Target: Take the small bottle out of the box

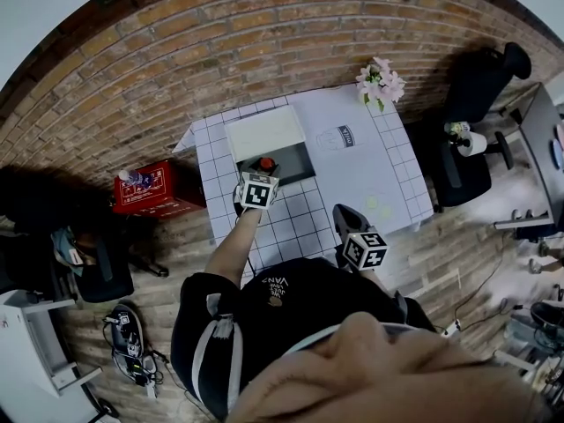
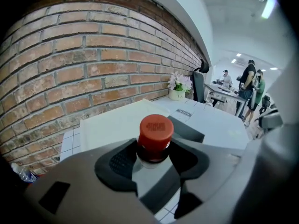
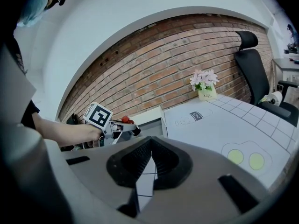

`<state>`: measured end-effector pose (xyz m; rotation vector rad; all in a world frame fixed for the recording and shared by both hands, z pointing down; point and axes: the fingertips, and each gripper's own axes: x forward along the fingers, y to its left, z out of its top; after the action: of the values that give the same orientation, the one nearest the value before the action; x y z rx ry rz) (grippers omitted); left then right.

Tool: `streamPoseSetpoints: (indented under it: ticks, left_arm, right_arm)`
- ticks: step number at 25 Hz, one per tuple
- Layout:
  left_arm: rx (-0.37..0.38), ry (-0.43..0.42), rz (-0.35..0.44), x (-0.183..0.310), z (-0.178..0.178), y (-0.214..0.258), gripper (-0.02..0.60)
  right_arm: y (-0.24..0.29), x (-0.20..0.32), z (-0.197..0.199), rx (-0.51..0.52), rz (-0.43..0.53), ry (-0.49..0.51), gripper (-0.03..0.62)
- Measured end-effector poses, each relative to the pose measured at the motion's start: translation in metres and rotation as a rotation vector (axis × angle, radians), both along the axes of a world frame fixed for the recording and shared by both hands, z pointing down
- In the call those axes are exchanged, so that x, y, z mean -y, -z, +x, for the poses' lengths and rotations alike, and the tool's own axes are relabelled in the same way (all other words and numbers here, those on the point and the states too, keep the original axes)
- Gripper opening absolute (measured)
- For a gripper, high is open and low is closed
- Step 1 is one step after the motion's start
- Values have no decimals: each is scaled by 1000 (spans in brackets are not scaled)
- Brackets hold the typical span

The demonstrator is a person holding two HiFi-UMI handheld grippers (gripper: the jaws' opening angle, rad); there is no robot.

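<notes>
My left gripper (image 1: 264, 169) is shut on the small bottle (image 1: 266, 164), its pads clamped on the neck just under the red cap (image 2: 154, 130). The bottle hangs at the near left edge of the open box (image 1: 298, 159), whose dark inside (image 2: 189, 130) and white raised lid (image 2: 117, 122) lie behind it. From the right gripper view the held bottle (image 3: 125, 120) shows in the left gripper (image 3: 127, 128) above the table. My right gripper (image 1: 346, 217) hovers over the table's near edge, its jaws (image 3: 150, 157) shut with nothing between them.
A flower pot (image 1: 380, 84) stands at the table's far right corner. A white mat (image 1: 352, 161) with a printed milk label and two yellow-green dots (image 3: 246, 159) covers the right half. A black chair (image 1: 476, 86) stands right of the table, a red case (image 1: 152, 189) on the floor at left.
</notes>
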<state>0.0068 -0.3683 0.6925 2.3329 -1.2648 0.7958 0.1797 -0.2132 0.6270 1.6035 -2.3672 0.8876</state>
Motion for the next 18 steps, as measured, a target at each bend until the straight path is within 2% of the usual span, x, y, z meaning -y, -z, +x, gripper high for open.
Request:
streamPoseSetpoints:
  ticks: [3, 7, 11, 18]
  left_arm:
    - [-12, -27, 43, -1, -3, 7, 224]
    - [-13, -56, 39, -15, -9, 23, 224]
    - [-33, -72, 69, -20, -16, 31, 224]
    - [-68, -152, 107, -40, -24, 47, 224]
  right_arm:
    - [1, -6, -5, 8, 4, -24, 3]
    - [1, -17, -13, 16, 16, -60, 3]
    - [0, -33, -24, 25, 23, -94, 3]
    - [-4, -59, -42, 17, 26, -158, 3]
